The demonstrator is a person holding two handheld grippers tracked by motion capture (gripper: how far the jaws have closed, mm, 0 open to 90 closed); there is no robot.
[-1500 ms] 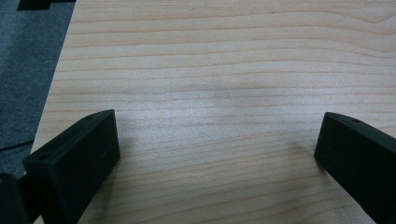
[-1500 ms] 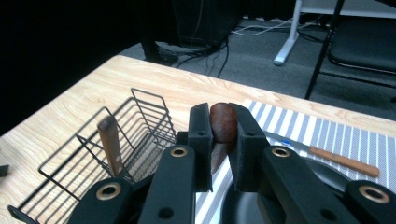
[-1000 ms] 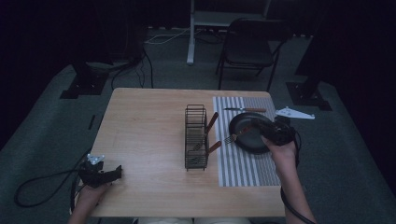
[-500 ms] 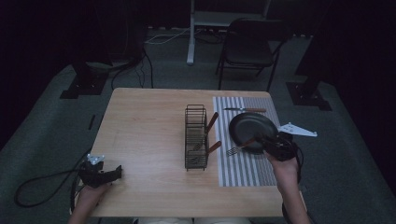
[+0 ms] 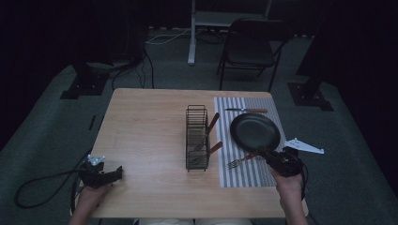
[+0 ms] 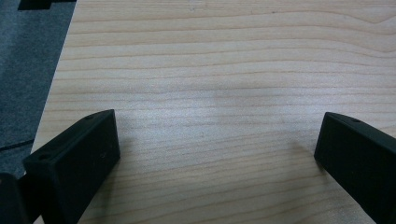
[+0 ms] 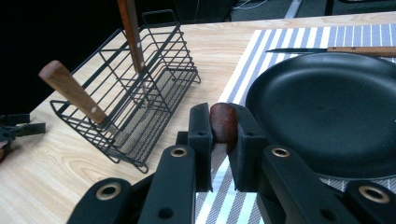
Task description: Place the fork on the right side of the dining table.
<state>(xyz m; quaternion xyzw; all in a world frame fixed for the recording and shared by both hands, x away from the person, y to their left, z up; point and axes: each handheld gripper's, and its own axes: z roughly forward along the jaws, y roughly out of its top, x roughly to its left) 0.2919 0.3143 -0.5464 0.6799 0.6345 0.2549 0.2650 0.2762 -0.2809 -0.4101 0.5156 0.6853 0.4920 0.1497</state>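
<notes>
A fork [image 5: 238,162] with a wooden handle [image 7: 223,122] lies across the striped mat [image 5: 244,173], just in front of the black plate [image 5: 255,131]. My right gripper [image 5: 268,155] is shut on the end of that handle, the jaws pressed to both sides in the right gripper view [image 7: 223,133]. The fork's tines point left toward the wire rack [image 5: 196,136]. My left gripper [image 5: 117,172] rests open at the table's near left corner, its jaws wide apart over bare wood [image 6: 217,154].
The wire rack [image 7: 140,93] holds two wooden-handled utensils [image 7: 70,91], leaning to the right. A knife [image 5: 246,110] lies on the mat behind the plate. A black chair [image 5: 251,49] stands beyond the table. A cable [image 5: 42,180] trails from the left gripper.
My right gripper has moved from the plate's right rim toward the near edge, and the fork now shows on the mat in front of the plate. The left gripper has not moved.
</notes>
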